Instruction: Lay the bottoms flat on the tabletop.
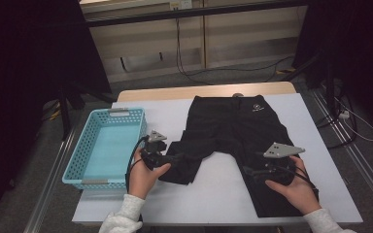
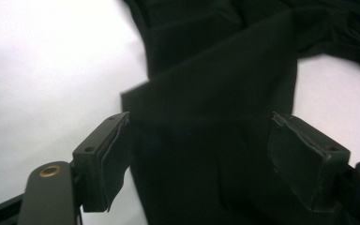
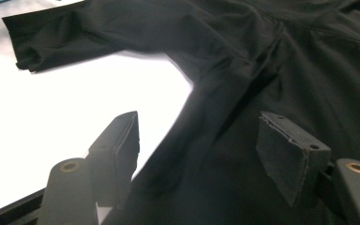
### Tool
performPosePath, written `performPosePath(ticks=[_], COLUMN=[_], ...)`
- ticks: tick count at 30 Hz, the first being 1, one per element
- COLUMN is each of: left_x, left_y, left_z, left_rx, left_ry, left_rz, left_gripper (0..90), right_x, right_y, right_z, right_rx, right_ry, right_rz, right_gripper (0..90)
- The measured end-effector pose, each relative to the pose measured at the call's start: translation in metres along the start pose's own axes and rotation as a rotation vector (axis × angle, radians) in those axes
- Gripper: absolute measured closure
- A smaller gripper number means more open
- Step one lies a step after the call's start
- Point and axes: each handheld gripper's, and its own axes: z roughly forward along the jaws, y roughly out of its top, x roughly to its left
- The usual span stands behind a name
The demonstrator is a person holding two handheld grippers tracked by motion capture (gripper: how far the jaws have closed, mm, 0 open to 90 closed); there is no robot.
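Note:
A pair of black trousers (image 1: pixel 233 126) lies on the white table cover (image 1: pixel 213 194), waist at the far side. Its left leg is folded back into a short bunch (image 1: pixel 187 162); the right leg runs to the near edge. My left gripper (image 1: pixel 175 158) sits at that folded leg. In the left gripper view the left gripper (image 2: pixel 201 159) is open, with the black cloth (image 2: pixel 206 108) between the pads and not pinched. My right gripper (image 1: pixel 253 171) hovers at the inner edge of the right leg. It is open too (image 3: pixel 201 150), over the dark fabric (image 3: pixel 272 75).
A light blue plastic basket (image 1: pixel 73 162) stands on the left side of the table, close to my left hand, with nothing in it. Cables lie on the floor beyond the far edge of the table.

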Motion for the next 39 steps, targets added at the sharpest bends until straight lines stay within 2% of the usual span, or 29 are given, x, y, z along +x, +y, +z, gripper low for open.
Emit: performPosePath(ticks=[3,4,5,6,7,8,9,11,12,15,16,18,19,21,23,24,25,26,28,30,31,32,33,34,35,36,37,38,39], left_x=[-0.003,-0.009,-0.009,-0.017,-0.017,-0.024,-0.024,-0.033,-0.04,-0.045,-0.047,-0.05,-0.05,-0.052,-0.054,-0.053,-0.053,-0.053,-0.054,-0.059,-0.059,-0.066,-0.066,-0.072,-0.072,-0.073,-0.072,-0.072,-0.069], left_y=[-0.003,-0.005,-0.005,-0.005,-0.005,-0.005,-0.005,-0.006,-0.007,-0.008,-0.012,-0.013,-0.013,-0.012,-0.013,-0.012,-0.012,-0.012,-0.01,-0.006,-0.006,0.001,0.001,0.008,0.008,0.011,0.01,0.01,0.009], left_z=[-0.002,-0.002,-0.002,-0.002,-0.002,0.0,0.0,0.003,0.008,0.014,0.02,0.023,0.023,0.023,0.022,0.02,0.02,0.02,0.02,0.017,0.017,0.011,0.011,0.005,0.005,0.003,0.005,0.005,0.008], left_rx=[0.018,0.039,0.039,0.051,0.051,0.065,0.065,0.084,0.095,0.115,0.145,0.136,0.136,0.141,0.141,0.154,0.154,0.154,0.153,0.119,0.119,0.067,0.067,0.007,0.007,-0.05,-0.056,-0.056,-0.037], left_ry=[0.003,-0.019,-0.019,-0.054,-0.054,-0.071,-0.071,-0.103,-0.124,-0.118,-0.116,-0.117,-0.117,-0.12,-0.106,-0.124,-0.124,-0.134,-0.149,-0.219,-0.219,-0.258,-0.258,-0.311,-0.311,-0.329,-0.306,-0.306,-0.283], left_rz=[0.023,0.049,0.049,0.071,0.071,0.095,0.095,0.111,0.123,0.154,0.177,0.189,0.189,0.182,0.194,0.156,0.156,0.13,0.125,0.1,0.1,0.107,0.107,0.102,0.102,0.1,0.094,0.094,0.086], left_gripper=[27.9,30.0,31.7,33.2,34.7,36.9,39.3,47.3,46.9,45.4,45.4,45.4,48.0,60.6,64.2,82.7,86.6,87.3,88.0,88.3,88.4,88.4,88.3,88.2,87.7,85.9,77.2,63.2,63.2], right_x=[0.001,0.001,0.001,0.001,0.001,0.001,0.001,0.001,0.001,0.002,0.002,0.002,0.002,0.002,0.001,0.0,0.0,0.0,0.0,0.001,0.001,0.001,0.001,0.001,0.001,0.001,0.001,0.001,0.002], right_y=[0.002,0.003,0.003,0.003,0.003,0.004,0.004,0.004,0.004,0.002,0.002,0.001,0.001,0.001,0.001,0.001,0.001,0.001,0.0,0.0,0.0,0.0,0.0,0.0,0.0,0.0,0.0,0.0,0.0], right_z=[0.004,0.005,0.005,0.006,0.006,0.007,0.007,0.007,0.007,0.007,0.007,0.007,0.007,0.007,0.006,0.006,0.006,0.006,0.006,0.007,0.007,0.007,0.007,0.007,0.007,0.007,0.007,0.007,0.007], right_rx=[0.002,0.003,0.003,0.008,0.008,0.007,0.007,0.005,0.004,0.013,0.017,0.021,0.021,0.021,0.02,0.018,0.018,0.018,0.02,0.024,0.024,0.024,0.024,0.022,0.022,0.022,0.022,0.022,0.022], right_ry=[0.009,0.013,0.013,0.014,0.014,0.016,0.016,0.014,0.015,0.02,0.02,0.023,0.023,0.025,0.022,0.02,0.02,0.017,0.023,0.025,0.025,0.027,0.027,0.029,0.029,0.03,0.029,0.029,0.03], right_rz=[-0.004,-0.008,-0.008,-0.012,-0.012,-0.013,-0.013,-0.014,-0.014,-0.019,-0.019,-0.022,-0.022,-0.021,-0.016,-0.01,-0.01,-0.008,-0.009,-0.011,-0.011,-0.013,-0.013,-0.013,-0.013,-0.012,-0.014,-0.014,-0.014], right_gripper=[30.6,30.6,30.6,30.6,30.6,30.6,30.6,30.6,30.4,29.9,29.9,29.7,29.7,29.6,29.6,29.5,29.5,29.4,29.4,29.4,29.4,29.4,29.4,29.4,29.4,29.3,29.2,29.2,29.0])
